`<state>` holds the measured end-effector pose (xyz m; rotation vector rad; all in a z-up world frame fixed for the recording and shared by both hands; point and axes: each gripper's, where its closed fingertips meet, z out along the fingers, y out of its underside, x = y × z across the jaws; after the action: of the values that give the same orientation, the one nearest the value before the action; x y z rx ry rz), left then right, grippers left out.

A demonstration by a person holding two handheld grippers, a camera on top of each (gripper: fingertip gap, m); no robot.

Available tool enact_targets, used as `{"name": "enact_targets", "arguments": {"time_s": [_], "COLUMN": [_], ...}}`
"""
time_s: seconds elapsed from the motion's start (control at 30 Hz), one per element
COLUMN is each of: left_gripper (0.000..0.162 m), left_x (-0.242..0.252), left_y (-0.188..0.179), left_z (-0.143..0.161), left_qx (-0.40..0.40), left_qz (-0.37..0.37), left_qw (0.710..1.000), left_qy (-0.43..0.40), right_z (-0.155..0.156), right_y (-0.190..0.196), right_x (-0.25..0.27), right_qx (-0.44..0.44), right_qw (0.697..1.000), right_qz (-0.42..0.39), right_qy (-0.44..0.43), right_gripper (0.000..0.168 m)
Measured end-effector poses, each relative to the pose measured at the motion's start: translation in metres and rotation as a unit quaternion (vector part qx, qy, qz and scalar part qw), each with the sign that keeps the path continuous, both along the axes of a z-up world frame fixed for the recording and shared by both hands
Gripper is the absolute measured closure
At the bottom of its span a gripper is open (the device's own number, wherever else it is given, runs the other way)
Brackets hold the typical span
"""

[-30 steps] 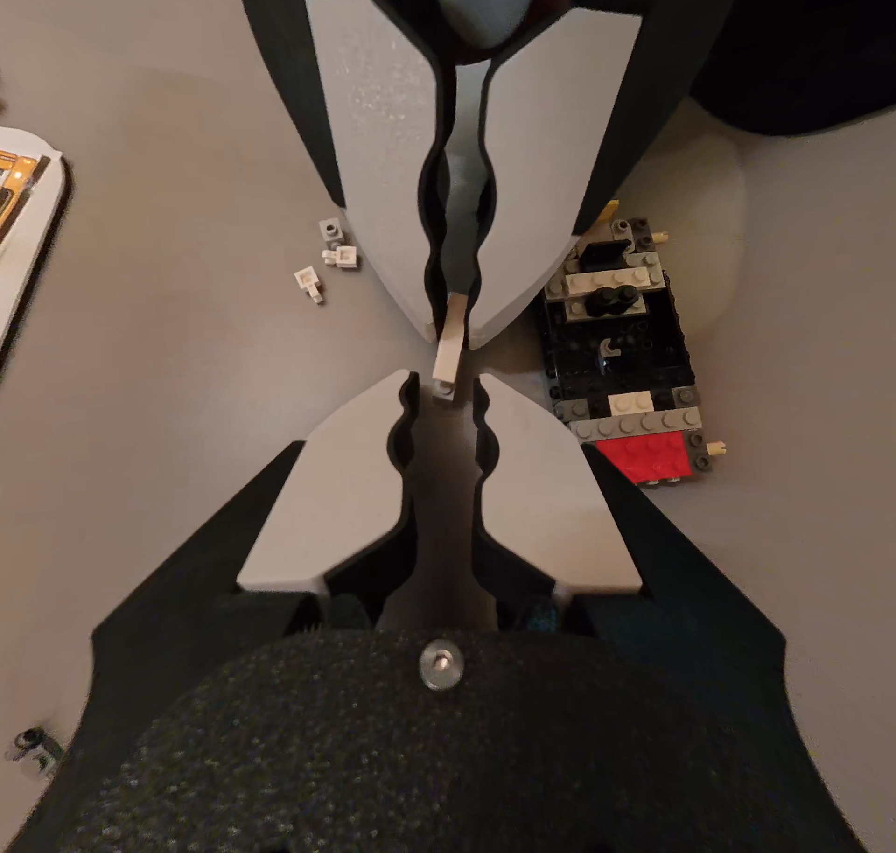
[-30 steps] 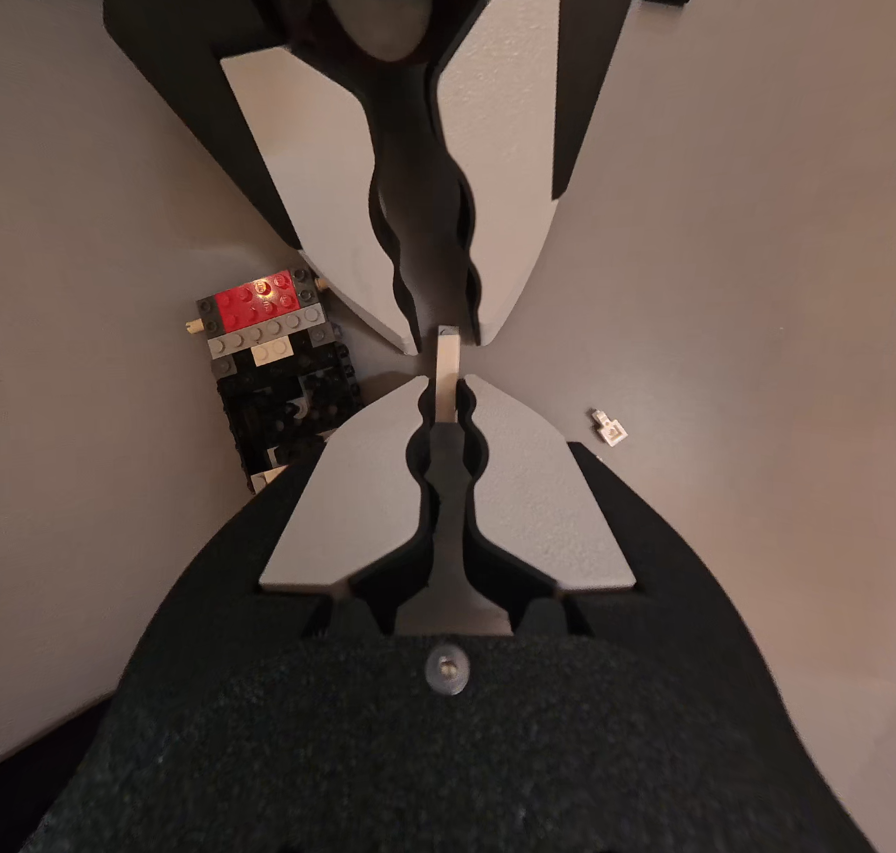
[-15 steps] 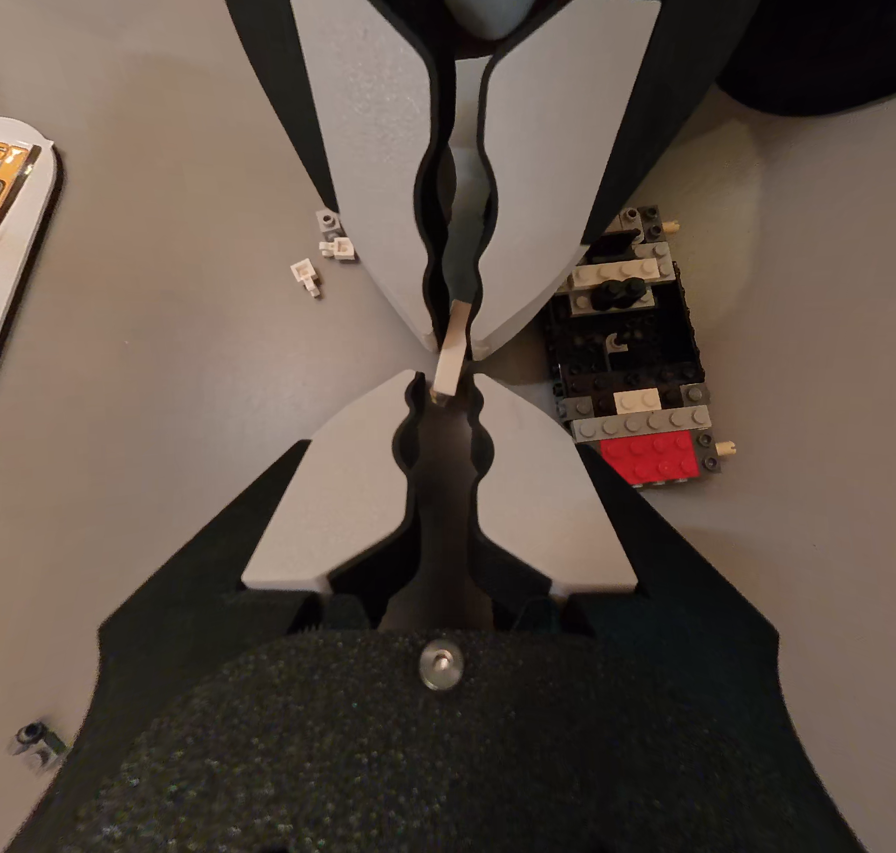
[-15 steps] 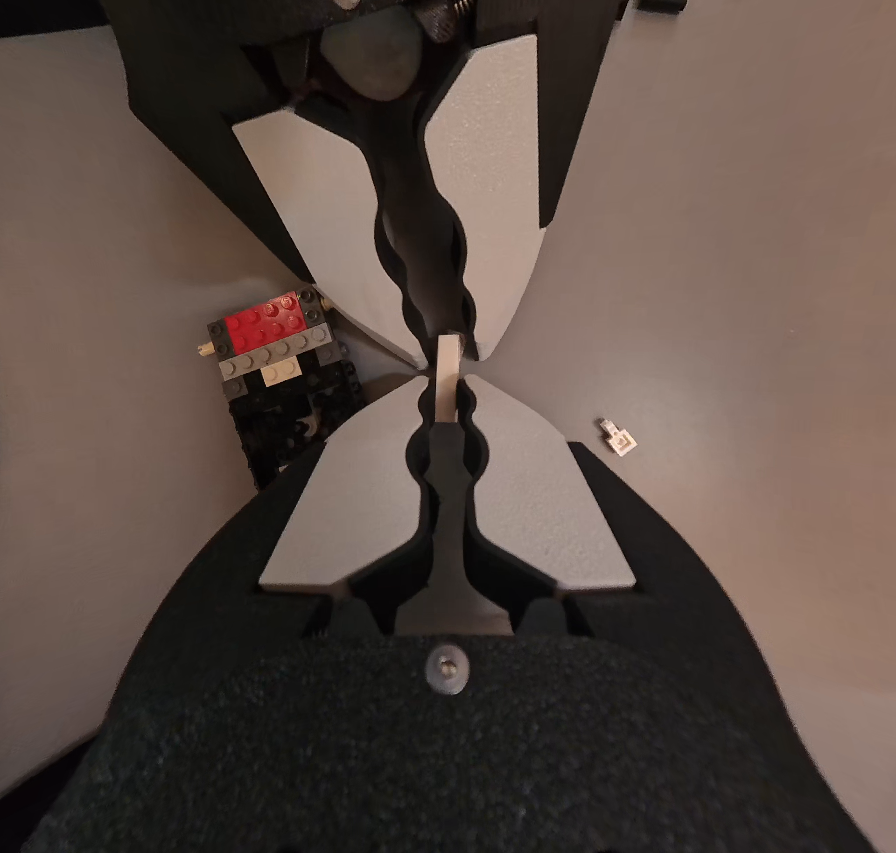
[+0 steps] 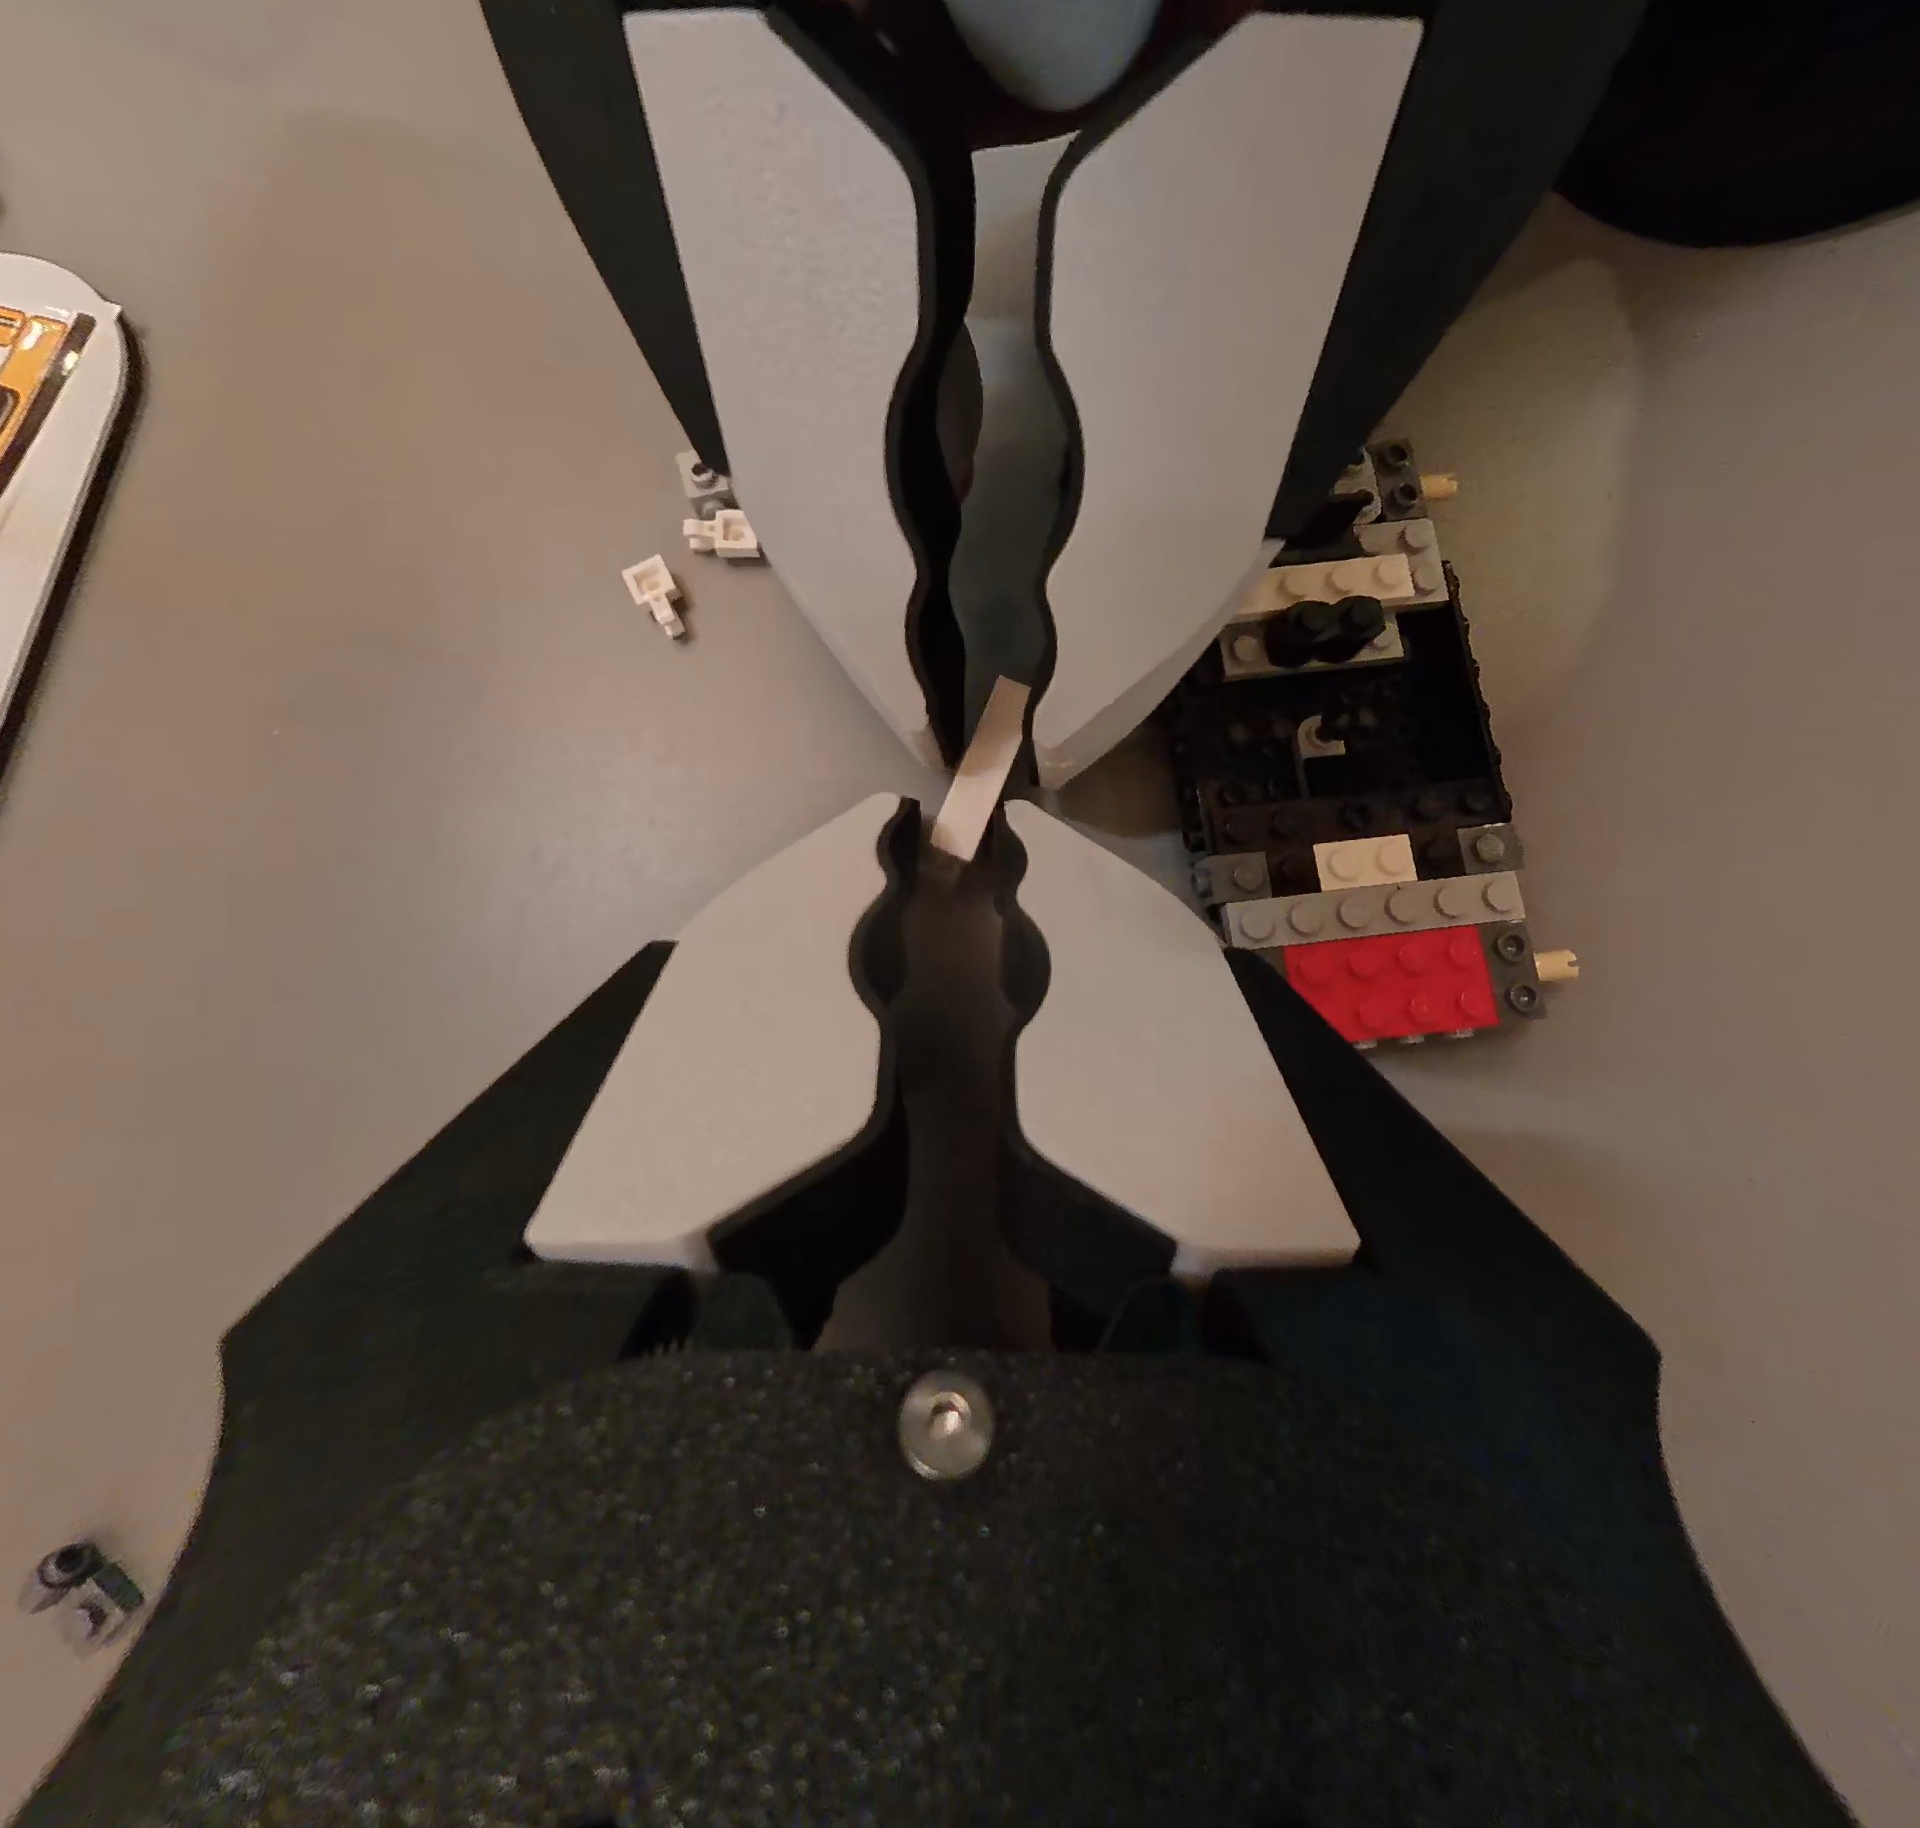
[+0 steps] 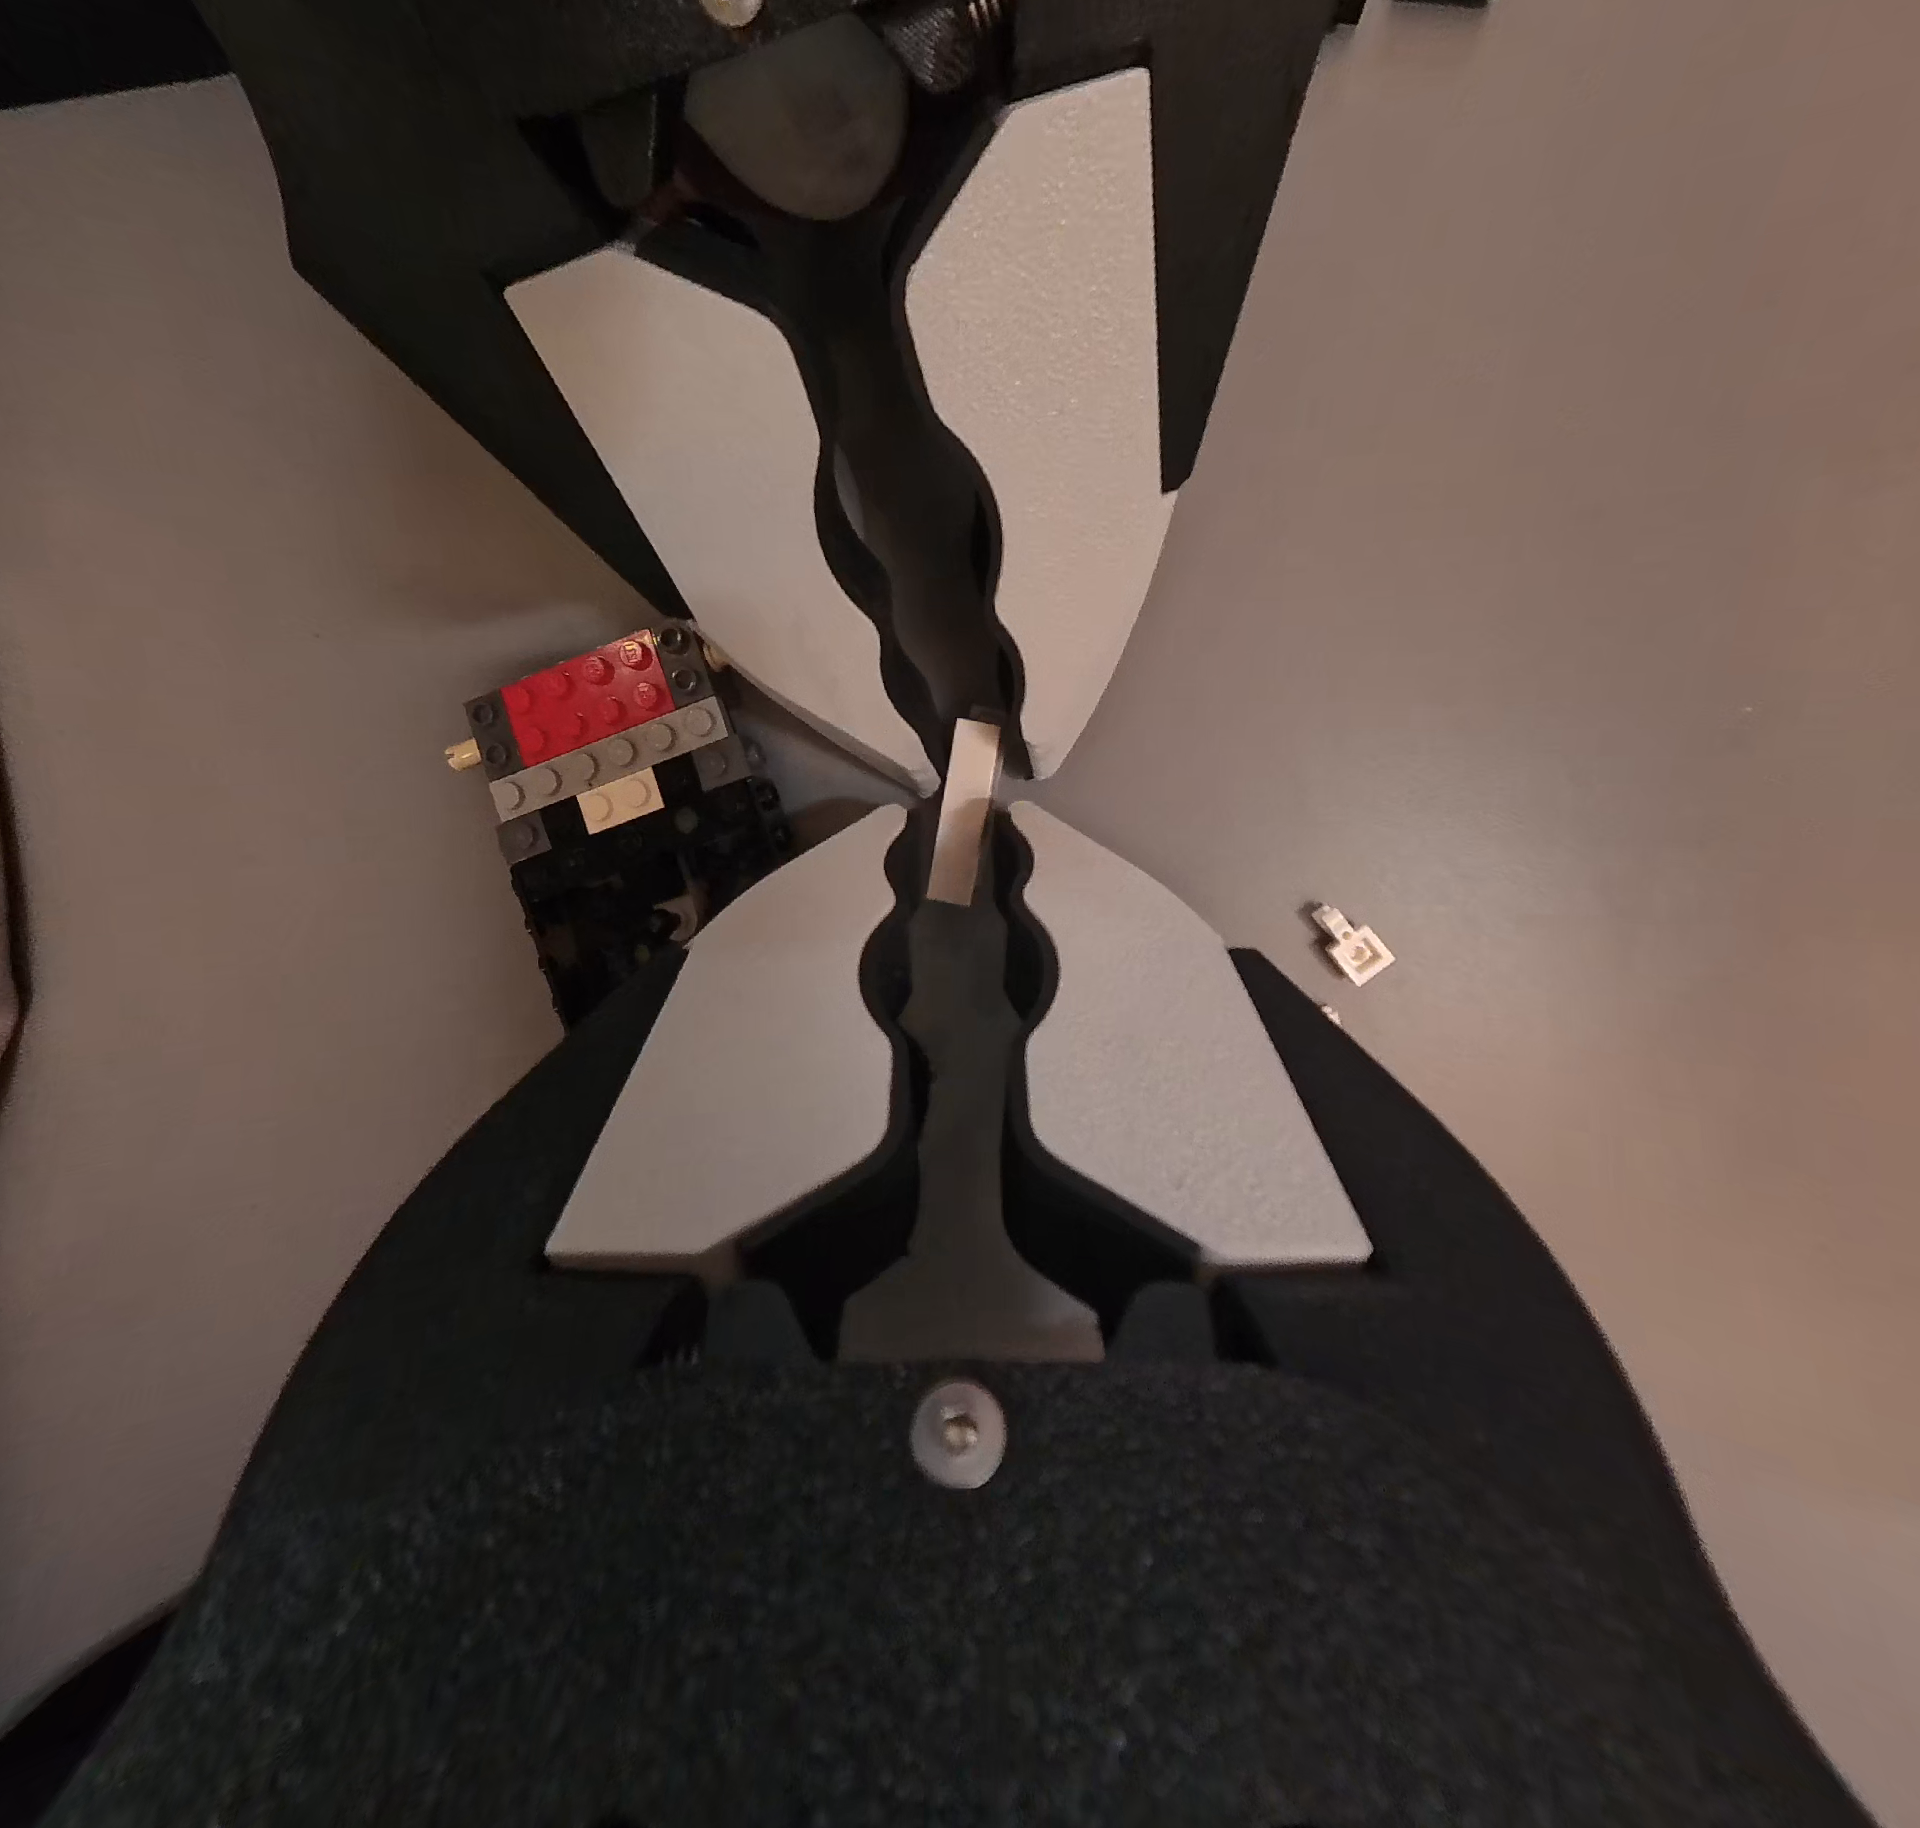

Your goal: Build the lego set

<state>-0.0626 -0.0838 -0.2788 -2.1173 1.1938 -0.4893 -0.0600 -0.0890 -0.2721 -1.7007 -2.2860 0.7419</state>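
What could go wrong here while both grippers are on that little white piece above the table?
1. The white lego piece is pinched only at the very tips of the right gripper and sits tilted, so it may twist or pop out.
2. The left gripper looks partly open around its end; a handover now could drop it onto the table.
3. The grippers meet tip to tip beside the partly built lego model, so a slip might knock it.

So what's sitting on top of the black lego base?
On the black lego base sit grey strips, a tan plate and a red plate. Its far end hides behind the right tool, shut on a tan piece.
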Motion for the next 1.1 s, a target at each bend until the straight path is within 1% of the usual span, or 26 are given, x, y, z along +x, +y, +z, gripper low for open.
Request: {"name": "enact_targets", "arguments": {"time_s": [0.27,0.5,0.6,1.1], "left_gripper": [0.152,0.144,0.144,0.145], "left_x": [-0.0016,-0.0043,-0.0070,-0.0076], "left_y": [0.0001,-0.0035,-0.0050,-0.0047], "left_z": [0.0007,0.0004,-0.0001,0.0002], "left_qx": [-0.005,-0.013,-0.015,-0.019], "left_qz": [0.005,-0.002,-0.006,-0.004], "left_qw": [1.000,1.000,1.000,1.000], "left_qy": [-0.005,-0.001,0.005,-0.001], "right_z": [0.0023,0.0018,0.0030,0.0028], "right_y": [0.0049,0.0072,0.0074,0.0063], "right_x": [0.0060,0.0056,0.0043,0.0017], "right_qx": [0.020,0.030,0.033,0.039], "right_qw": [1.000,0.999,0.999,0.999], "right_qz": [0.009,0.012,0.011,0.013], "right_qy": [0.001,0.004,0.009,0.012], "right_gripper": [0.156,0.158,0.161,0.161]}}
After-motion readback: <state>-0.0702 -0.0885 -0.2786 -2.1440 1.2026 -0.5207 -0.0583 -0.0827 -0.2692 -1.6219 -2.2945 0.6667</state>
